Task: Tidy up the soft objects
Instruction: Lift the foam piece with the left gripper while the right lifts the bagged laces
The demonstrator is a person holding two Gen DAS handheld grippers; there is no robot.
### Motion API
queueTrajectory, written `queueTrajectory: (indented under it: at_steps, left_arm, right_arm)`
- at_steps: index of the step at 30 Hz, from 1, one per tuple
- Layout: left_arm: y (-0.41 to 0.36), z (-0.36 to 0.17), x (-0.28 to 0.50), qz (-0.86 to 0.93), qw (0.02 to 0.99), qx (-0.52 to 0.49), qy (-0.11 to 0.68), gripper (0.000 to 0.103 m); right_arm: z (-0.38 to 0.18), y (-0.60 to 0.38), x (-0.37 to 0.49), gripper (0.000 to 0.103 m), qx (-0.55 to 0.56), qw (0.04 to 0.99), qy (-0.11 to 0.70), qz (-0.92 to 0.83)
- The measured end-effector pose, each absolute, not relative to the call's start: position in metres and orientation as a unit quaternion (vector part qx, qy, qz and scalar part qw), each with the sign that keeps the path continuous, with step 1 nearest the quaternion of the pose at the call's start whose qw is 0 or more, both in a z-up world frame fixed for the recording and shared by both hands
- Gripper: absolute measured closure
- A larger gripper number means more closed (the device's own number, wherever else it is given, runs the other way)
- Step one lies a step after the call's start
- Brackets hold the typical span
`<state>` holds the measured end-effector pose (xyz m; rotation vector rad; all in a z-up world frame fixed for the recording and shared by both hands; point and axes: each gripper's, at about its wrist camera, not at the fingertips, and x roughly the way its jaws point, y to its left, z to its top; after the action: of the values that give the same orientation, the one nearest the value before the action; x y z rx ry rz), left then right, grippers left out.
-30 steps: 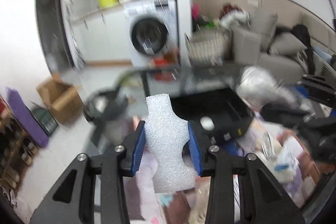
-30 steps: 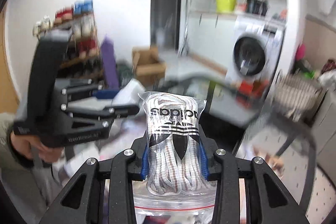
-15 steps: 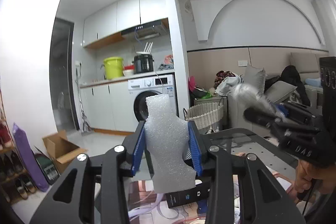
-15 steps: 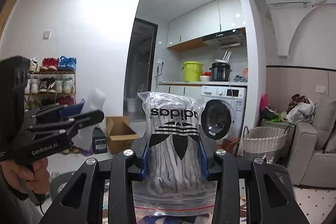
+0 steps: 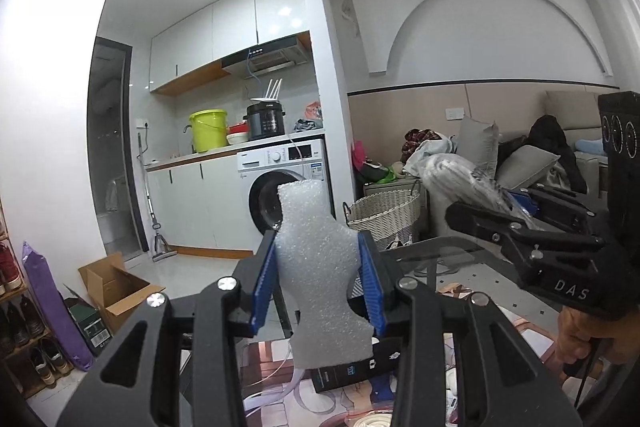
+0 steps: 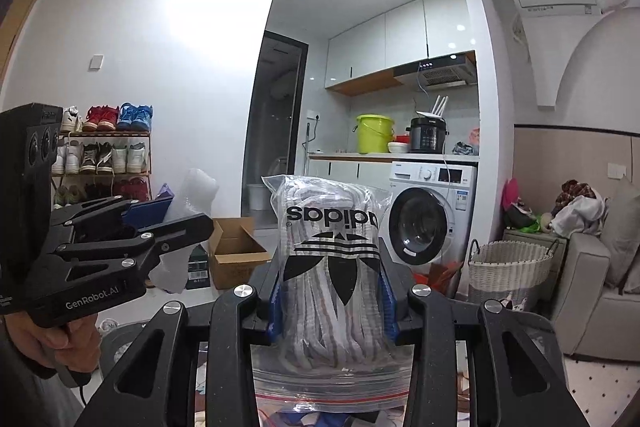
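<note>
While my left gripper [image 5: 318, 283] pinches the foam piece [image 5: 320, 275] and my right gripper [image 6: 332, 301] clamps the bag of laces [image 6: 332, 267], either could slip, being squashy. Beyond, the washing machine [image 5: 286, 195] now sits level; a second ago I pointed down at the table.

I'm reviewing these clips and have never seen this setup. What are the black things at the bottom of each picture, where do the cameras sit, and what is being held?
No robot here: a person holds a handheld two-finger tool in each hand, and each tool carries a fisheye camera looking along its fingers. The left tool is shut on a white foam piece; the right tool is shut on a clear bag of laces with an Adidas logo. Each view also shows the other tool at its side. Both are raised, facing a kitchen with a washing machine and a wicker basket.
</note>
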<state>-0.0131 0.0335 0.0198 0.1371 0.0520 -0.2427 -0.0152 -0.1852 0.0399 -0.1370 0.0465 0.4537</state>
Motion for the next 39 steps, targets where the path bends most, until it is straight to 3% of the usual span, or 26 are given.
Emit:
queueTrajectory:
  at_steps: [29,39]
  left_arm:
    - [0.026,0.021,-0.006,-0.121,0.991,0.053,0.034,0.065]
    - [0.024,0.031,0.055,-0.114,0.991,0.016,0.063,0.065]
  right_arm:
    - [0.042,-0.180,-0.008,0.065,-0.072,0.972,0.010,0.224]
    - [0.053,-0.167,0.050,0.065,-0.069,0.980,0.025,0.185]
